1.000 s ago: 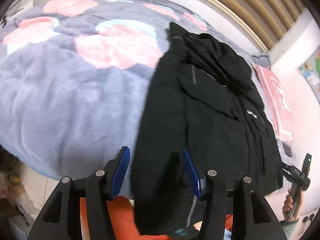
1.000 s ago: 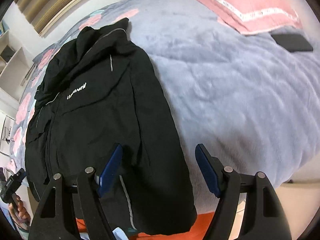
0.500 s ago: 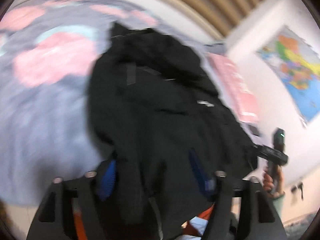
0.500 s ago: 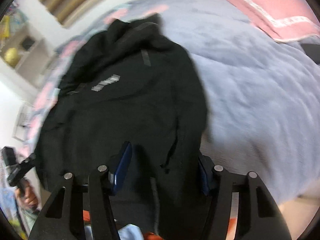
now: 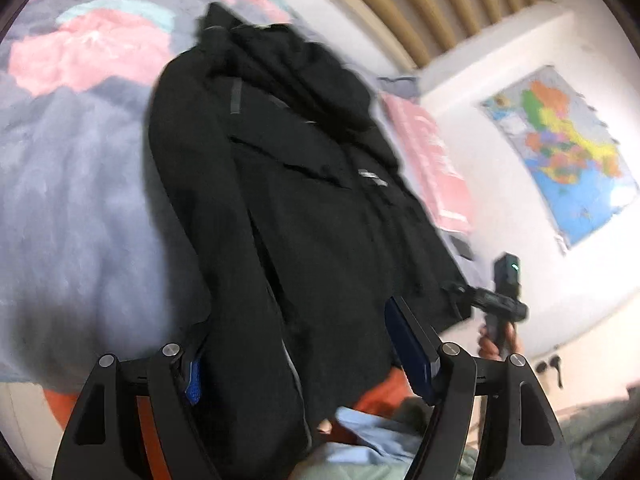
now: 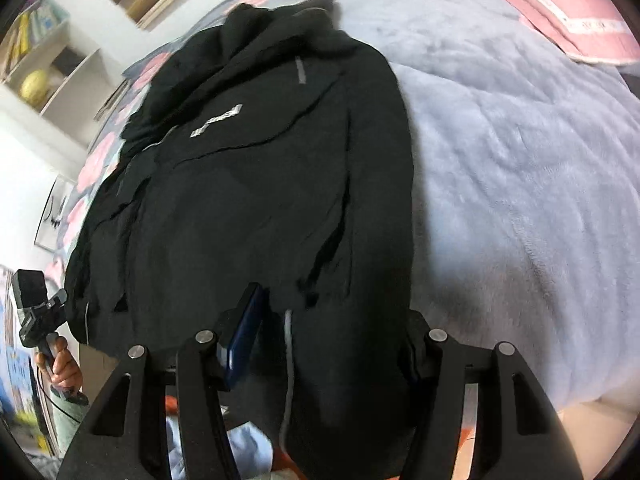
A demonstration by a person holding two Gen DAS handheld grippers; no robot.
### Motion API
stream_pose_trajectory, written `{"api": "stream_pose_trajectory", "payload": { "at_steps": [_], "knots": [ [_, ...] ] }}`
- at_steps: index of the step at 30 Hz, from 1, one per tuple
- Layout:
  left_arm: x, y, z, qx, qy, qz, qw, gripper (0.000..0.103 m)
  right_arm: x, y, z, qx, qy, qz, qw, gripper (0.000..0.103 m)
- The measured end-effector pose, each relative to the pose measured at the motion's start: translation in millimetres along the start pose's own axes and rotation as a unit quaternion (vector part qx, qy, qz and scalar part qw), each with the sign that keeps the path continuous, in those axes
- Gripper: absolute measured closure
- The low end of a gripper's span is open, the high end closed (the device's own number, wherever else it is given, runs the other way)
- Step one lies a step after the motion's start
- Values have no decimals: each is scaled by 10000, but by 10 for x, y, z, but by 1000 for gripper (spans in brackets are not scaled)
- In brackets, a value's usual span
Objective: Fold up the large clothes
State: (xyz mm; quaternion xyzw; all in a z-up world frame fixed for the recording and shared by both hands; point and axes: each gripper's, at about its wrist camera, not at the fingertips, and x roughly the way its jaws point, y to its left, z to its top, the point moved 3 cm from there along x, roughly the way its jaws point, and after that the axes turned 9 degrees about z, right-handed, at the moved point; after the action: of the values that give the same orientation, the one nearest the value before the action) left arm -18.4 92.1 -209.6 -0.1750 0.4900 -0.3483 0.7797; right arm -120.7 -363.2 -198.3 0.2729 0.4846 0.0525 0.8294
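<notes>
A large black jacket (image 5: 304,200) lies lengthwise on a grey-blue blanket (image 5: 72,200), hood at the far end, hem hanging over the near bed edge. My left gripper (image 5: 296,344) is open, its blue pads either side of the jacket's left hem part, fabric between the jaws. The jacket also shows in the right wrist view (image 6: 256,184). My right gripper (image 6: 332,332) is open, straddling the jacket's right hem part; its right pad is hidden behind fabric. Each gripper shows in the other's view, held by a hand.
A pink pillow (image 6: 560,4) and a dark flat object (image 5: 462,246) lie on the blanket (image 6: 520,160) to the right. A wall map (image 5: 560,152) hangs at right, shelves (image 6: 48,60) at left. Orange and light-blue cloth (image 5: 372,436) sits below the bed edge.
Both grippers have moved inward over the jacket's hem, so fabric now lies between the open jaws of each. The jacket itself has not visibly shifted.
</notes>
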Motion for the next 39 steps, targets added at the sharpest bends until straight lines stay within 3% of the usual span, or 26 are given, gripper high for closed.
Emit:
{"api": "stream_pose_trajectory", "payload": {
  "at_steps": [3, 5, 6, 8, 9, 10, 13, 16, 17, 20, 26, 31, 39],
  "knots": [
    [-120, -50, 91, -132, -391, -545, 9977, 27, -110, 285, 96, -322, -234, 459, 9982, 39],
    [-58, 40, 147, -415, -397, -777, 9953, 27, -100, 414, 136, -570, -254, 367, 9974, 39],
    [28, 60, 141, -476, -267, -605, 9967, 27, -83, 427, 136, -625, -225, 316, 9973, 39],
    [255, 112, 27, -286, 259, 379, 9985, 27, 7, 385, 82, -607, -69, 137, 9980, 39],
    [315, 125, -52, -147, 411, 678, 9967, 28, 27, 356, 40, -582, -12, 71, 9983, 39],
    [377, 107, -144, -12, 551, 886, 9945, 29, 62, 309, -17, -556, 59, -93, 9984, 40],
    [359, 3, -217, 107, 320, 1128, 9930, 35, 103, 228, -157, -525, 172, -213, 9982, 43],
    [304, -71, -124, 32, 57, 1204, 9927, 75, -1, 216, -125, -442, -15, -48, 9990, 56],
    [281, -84, -75, -16, -21, 1187, 9929, 88, -45, 227, -96, -415, -116, 60, 9991, 66],
    [139, -188, 10, -78, -333, 939, 9950, 90, -240, 399, 38, -624, -464, 393, 9962, 71],
    [-303, -452, 453, -87, -1202, 240, 9924, 90, -400, 600, 284, -953, -441, 574, 9928, 73],
    [-433, -685, 995, 222, -1655, 183, 9858, 90, -716, 759, 661, -1143, -875, 975, 9848, 74],
    [-407, -898, 1955, 432, -2147, 259, 9754, 89, -872, 1027, 1590, -1034, -1378, 1175, 9780, 74]
  ]
}}
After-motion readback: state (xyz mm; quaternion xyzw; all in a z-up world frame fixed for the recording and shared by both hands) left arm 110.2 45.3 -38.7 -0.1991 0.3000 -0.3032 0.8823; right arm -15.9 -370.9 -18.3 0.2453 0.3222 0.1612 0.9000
